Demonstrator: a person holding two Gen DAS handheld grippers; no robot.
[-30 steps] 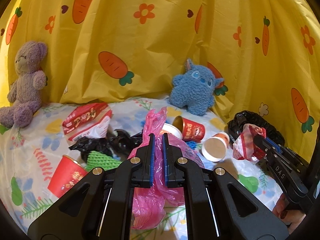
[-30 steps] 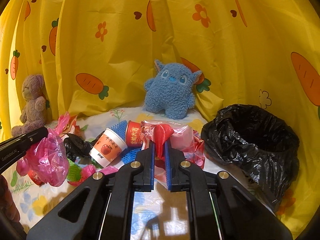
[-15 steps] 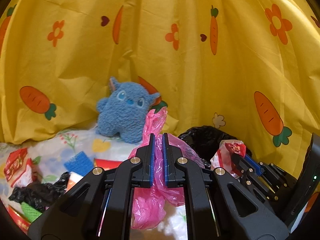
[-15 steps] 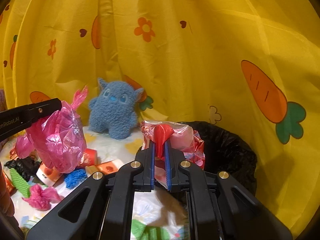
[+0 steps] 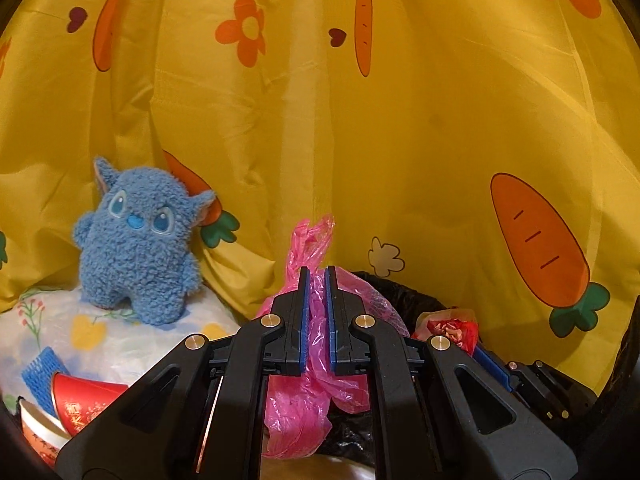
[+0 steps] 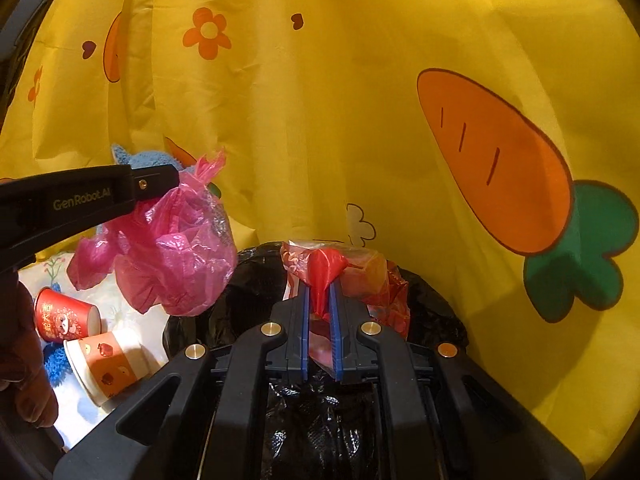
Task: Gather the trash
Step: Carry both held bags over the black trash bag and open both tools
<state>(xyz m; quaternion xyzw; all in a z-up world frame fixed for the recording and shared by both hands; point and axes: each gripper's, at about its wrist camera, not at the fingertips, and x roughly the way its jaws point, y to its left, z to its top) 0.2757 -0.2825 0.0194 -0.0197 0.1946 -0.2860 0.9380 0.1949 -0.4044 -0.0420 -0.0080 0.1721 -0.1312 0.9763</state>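
Pink crinkled plastic bag (image 5: 316, 344) sits pinched in the closed left gripper (image 5: 316, 280); the right gripper (image 6: 320, 292) clamps a red wrapper (image 6: 326, 272) above the black bin bag (image 6: 248, 292). Two paper cups (image 6: 108, 364) lie left. Only the left view shows the whole blue plush (image 5: 140, 240) far left

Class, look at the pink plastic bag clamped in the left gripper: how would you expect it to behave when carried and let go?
The pink plastic bag is probably floppy: it sags crumpled below the left gripper. It looks thin and translucent, so likely light and slow to drop. Released over the black trash bag, it may cling or drift.
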